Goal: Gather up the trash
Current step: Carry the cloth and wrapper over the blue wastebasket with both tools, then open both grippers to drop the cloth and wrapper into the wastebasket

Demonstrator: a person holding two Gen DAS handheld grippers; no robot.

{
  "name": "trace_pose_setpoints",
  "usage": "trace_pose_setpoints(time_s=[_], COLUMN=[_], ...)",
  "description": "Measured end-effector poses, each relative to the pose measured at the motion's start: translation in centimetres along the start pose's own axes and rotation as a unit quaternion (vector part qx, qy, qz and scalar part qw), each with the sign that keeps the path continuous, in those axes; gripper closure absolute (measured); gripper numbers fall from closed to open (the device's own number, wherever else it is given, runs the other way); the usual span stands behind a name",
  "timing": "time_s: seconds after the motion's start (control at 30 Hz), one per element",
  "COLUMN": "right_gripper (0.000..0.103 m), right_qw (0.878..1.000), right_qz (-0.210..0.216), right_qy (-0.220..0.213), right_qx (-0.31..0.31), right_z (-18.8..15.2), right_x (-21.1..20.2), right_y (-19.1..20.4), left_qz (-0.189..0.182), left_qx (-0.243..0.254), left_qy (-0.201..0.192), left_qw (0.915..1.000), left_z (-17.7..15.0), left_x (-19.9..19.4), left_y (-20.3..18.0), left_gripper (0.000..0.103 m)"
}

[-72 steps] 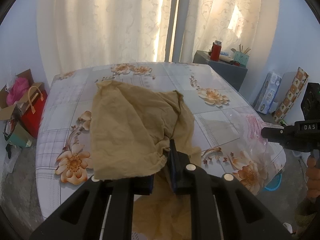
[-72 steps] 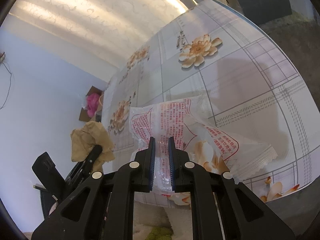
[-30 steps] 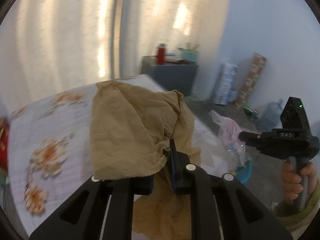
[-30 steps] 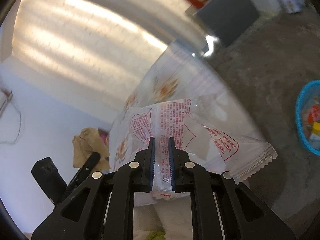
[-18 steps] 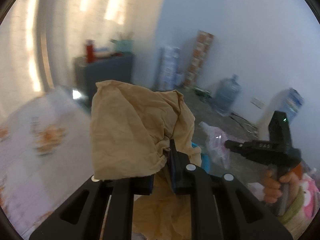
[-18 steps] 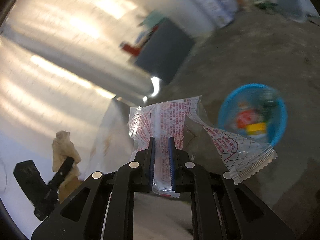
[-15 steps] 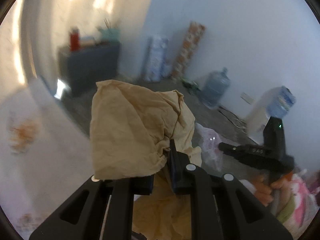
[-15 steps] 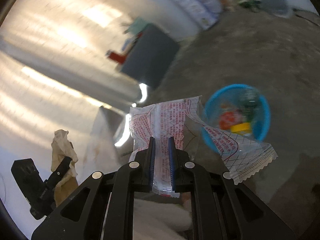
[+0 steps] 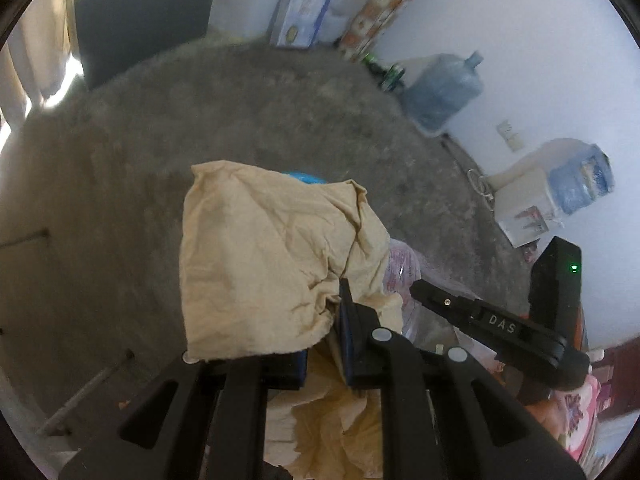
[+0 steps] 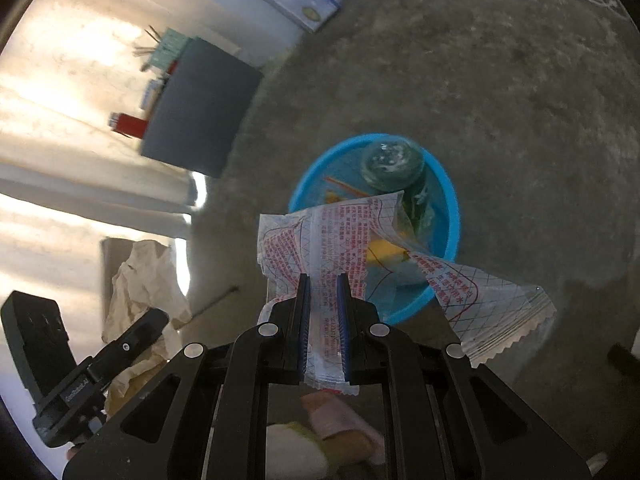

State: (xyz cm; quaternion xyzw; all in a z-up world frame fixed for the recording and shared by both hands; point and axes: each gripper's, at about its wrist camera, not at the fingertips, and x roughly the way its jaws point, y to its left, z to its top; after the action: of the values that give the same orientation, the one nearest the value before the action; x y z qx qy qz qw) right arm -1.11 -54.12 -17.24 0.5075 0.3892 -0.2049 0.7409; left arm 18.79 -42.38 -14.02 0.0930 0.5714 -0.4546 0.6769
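Below both held scraps now: blue bin (image 10: 448,200), no longer tablecloth.

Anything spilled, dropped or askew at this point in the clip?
Nothing stands out. The left gripper is shut on the crumpled tan paper and the right gripper on the clear red-printed plastic wrapper, above the blue plastic basin already holding trash. No litter shows on the concrete floor.

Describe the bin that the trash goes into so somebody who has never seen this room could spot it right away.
Start from the bare grey concrete floor, out from the dark grey cabinet by the curtains. The blue basin sits alone on it, round and shallow, with a bottle and scraps inside. It is the only bright blue open tub; the clear printed wrapper in the right gripper hangs over it.
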Motion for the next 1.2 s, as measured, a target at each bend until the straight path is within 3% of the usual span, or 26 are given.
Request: trace_pose_setpoints(time_s=[0.17, 0.3, 0.37, 0.43, 0.57, 0.9, 1.0, 1.2], right_gripper=[0.091, 0.091, 0.090, 0.088, 0.086, 0.074, 0.067, 0.066], right_qw=[0.998, 0.995, 0.993, 0.992, 0.989, 0.989, 0.990, 0.994], right_qz=[-0.048, -0.075, -0.091, -0.098, -0.120, -0.133, -0.128, -0.099], right_qy=[0.006, 0.007, 0.006, 0.013, 0.027, 0.043, 0.031, -0.001], right_qx=[-0.038, -0.059, -0.070, -0.077, -0.079, -0.057, -0.052, -0.054], right_z=[0.9, 1.2, 1.2, 1.1, 0.8, -0.4, -0.8, -0.7], right_x=[2.7, 4.9, 6.1, 7.2, 9.3, 9.0, 7.8, 4.8], right_y=[0.8, 0.6, 0.3, -0.2, -1.7, -3.2, -3.2, -2.1], left_qz=[0.008, 0.013, 0.003, 0.009, 0.018, -0.009, -0.021, -0.039], left_qx=[-0.017, -0.031, -0.033, -0.038, -0.063, -0.048, -0.042, -0.024], left_qy=[0.030, 0.029, 0.029, 0.030, 0.023, -0.026, -0.043, -0.071], left_qw=[0.9994, 0.9990, 0.9990, 0.9988, 0.9976, 0.9985, 0.9980, 0.9964], left_z=[0.2, 2.0, 2.6, 2.8, 3.1, 3.1, 2.8, 0.9], left_x=[3.9, 7.2, 8.5, 9.5, 10.5, 7.0, 5.1, -0.6], left_y=[1.4, 2.1, 2.5, 3.2, 4.2, 3.1, 2.6, 0.9], left_gripper=[0.090, 0.089, 0.080, 0.055, 0.043, 0.037, 0.035, 0.033])
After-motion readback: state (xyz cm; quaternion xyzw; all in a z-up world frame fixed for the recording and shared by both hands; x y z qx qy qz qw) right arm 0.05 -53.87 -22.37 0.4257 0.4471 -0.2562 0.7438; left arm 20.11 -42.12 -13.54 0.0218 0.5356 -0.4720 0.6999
